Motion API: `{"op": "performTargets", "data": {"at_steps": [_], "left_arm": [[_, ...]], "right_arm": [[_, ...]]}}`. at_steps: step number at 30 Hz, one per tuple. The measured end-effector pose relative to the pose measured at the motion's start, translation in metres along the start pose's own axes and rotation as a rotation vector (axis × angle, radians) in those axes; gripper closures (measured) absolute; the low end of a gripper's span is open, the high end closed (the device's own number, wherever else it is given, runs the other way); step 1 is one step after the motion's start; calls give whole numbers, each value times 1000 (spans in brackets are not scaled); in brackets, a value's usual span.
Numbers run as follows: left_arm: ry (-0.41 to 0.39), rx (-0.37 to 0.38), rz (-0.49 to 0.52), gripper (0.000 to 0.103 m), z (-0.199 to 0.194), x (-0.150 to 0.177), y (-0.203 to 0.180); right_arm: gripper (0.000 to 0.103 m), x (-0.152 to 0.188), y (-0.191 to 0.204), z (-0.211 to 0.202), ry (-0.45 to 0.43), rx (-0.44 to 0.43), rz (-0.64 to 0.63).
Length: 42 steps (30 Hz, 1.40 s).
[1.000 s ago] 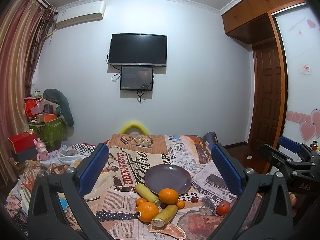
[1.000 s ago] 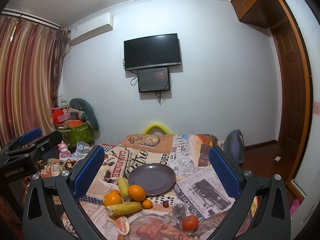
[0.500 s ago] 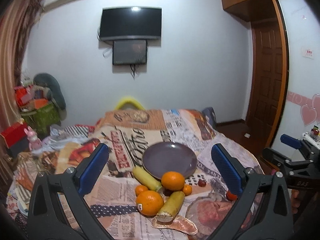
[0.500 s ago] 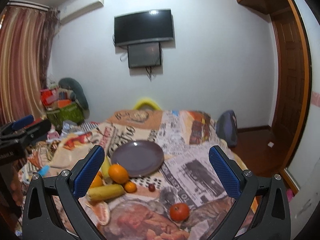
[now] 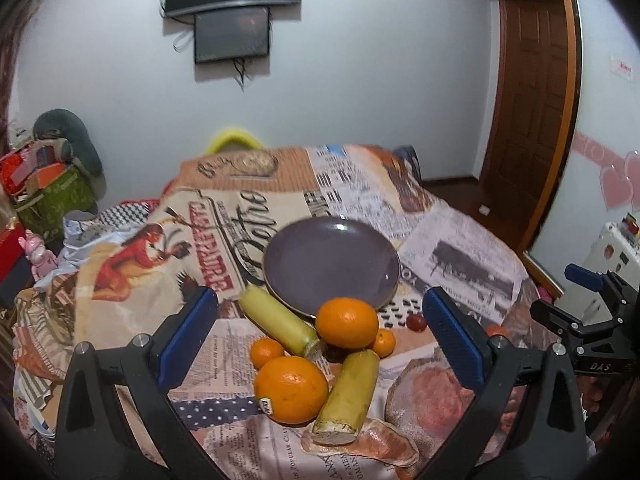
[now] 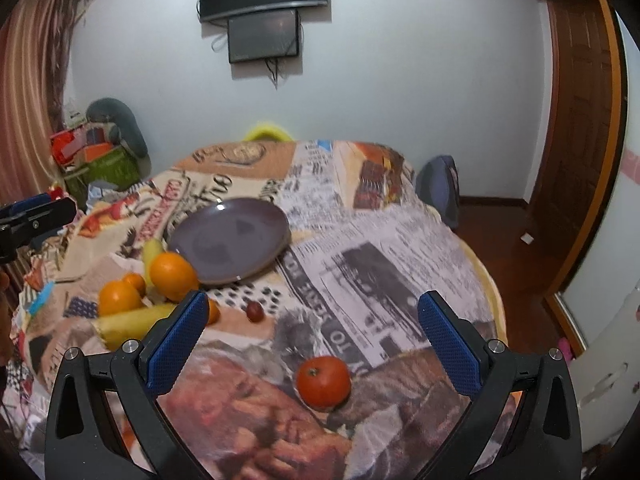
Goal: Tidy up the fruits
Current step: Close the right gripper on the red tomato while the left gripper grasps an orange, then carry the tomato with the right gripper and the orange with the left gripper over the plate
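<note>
Right wrist: round glossy tomato point(image 6: 323, 382).

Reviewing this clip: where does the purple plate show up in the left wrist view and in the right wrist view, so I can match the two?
Left wrist view: the purple plate sits centre frame, empty, just beyond the pile of oranges and corn.
Right wrist view: the purple plate sits left of centre, above the left fingertip, also empty.
Shared landmark: the large orange at the plate's near rim.
</note>
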State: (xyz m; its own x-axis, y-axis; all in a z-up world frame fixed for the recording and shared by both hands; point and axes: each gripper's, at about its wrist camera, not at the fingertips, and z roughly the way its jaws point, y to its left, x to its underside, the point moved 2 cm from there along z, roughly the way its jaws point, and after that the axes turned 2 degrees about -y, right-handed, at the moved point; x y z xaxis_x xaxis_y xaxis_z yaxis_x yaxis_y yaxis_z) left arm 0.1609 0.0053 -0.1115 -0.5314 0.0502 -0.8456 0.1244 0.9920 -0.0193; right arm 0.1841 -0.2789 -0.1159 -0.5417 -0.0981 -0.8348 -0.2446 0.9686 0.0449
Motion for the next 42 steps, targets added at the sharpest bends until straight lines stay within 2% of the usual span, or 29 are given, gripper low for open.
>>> {"op": "performTargets", "data": {"at_steps": [2,6,8,13,20,23,28,30,33,36,42], "left_arm": [[35,21,-1,0,13,3,-2],[89,3,22,0,35,8,-3],[123,24,16,1,45,11,-3],[200,67,7,16,68,17,-6],[272,77,30,23,97,22,-13],[300,85,37,27,106,24,-15],[334,96,57,29,118,28,-20],[340,87,62,29,122,28,-21],[366,98,53,36,129,31,-21],[369,87,60,38,131,33,-21],[386,95,60,37,134,32,-20]], "right_arm": [[0,4,-4,4,17,10,3],[0,14,-9,17,85,-2,11],[0,20,-13,26,117,-1,24],[0,37,-22,48,208,-9,62],[2,50,-21,59,241,-63,73],[11,54,-17,65,257,-86,64],[27,60,-16,73,291,-126,77],[37,63,-16,76,309,-145,89],[46,65,-16,79,327,-168,104],[54,66,-18,79,326,-164,106],[57,65,-20,78,320,-170,115]]}}
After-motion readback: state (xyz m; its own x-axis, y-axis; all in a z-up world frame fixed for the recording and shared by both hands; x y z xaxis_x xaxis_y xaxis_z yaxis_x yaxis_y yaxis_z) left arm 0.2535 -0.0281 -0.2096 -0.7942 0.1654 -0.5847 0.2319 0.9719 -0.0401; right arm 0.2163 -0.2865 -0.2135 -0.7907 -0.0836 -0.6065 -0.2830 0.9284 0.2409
